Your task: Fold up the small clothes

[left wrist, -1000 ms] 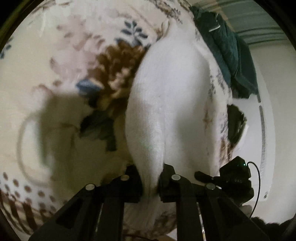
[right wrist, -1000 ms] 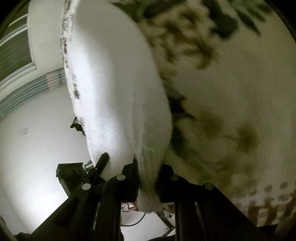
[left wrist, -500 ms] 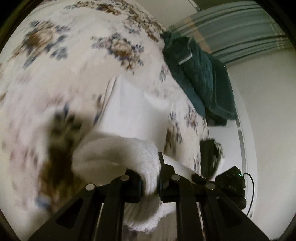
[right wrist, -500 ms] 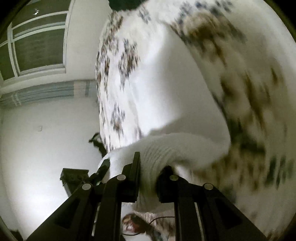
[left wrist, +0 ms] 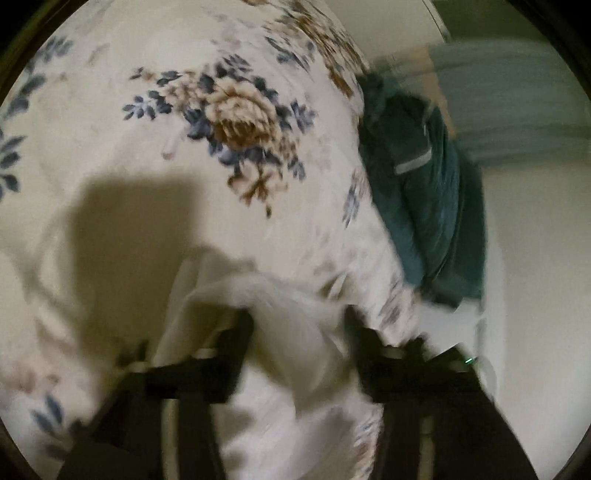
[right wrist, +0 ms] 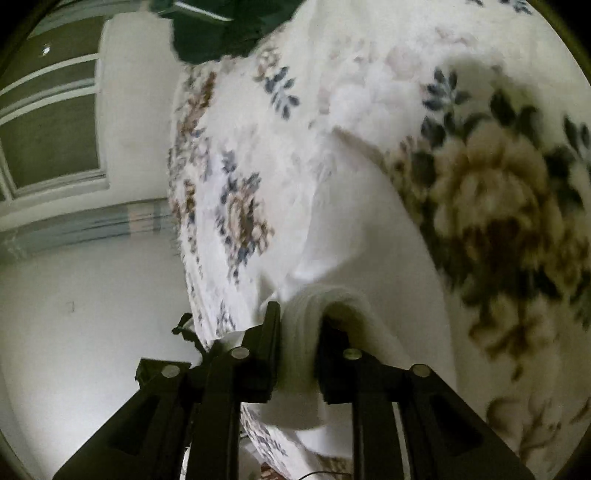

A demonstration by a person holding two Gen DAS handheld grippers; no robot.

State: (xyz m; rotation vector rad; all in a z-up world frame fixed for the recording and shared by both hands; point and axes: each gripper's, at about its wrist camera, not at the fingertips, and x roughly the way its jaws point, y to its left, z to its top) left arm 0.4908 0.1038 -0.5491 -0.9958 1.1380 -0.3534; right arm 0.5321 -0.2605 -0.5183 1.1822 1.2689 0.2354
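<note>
A white knitted garment (right wrist: 354,229) lies on a floral bedspread (right wrist: 258,122). My right gripper (right wrist: 299,325) is shut on a ribbed edge of the garment, and the cloth runs away from the fingers across the bed. In the left wrist view, my left gripper (left wrist: 299,325) has its jaws spread wide, with a blurred fold of the white garment (left wrist: 288,332) lying loose between them. The left view is motion-blurred, so contact with the fingers is unclear.
A dark green garment (left wrist: 424,192) lies at the far edge of the floral bedspread (left wrist: 184,110); it also shows in the right wrist view (right wrist: 214,29). A white wall, striped curtain (right wrist: 92,225) and window (right wrist: 48,129) lie beyond the bed edge.
The left jaws have opened and let go of the white garment. Both grippers have carried the garment's edge over and down toward the bed; the right stays shut on it.
</note>
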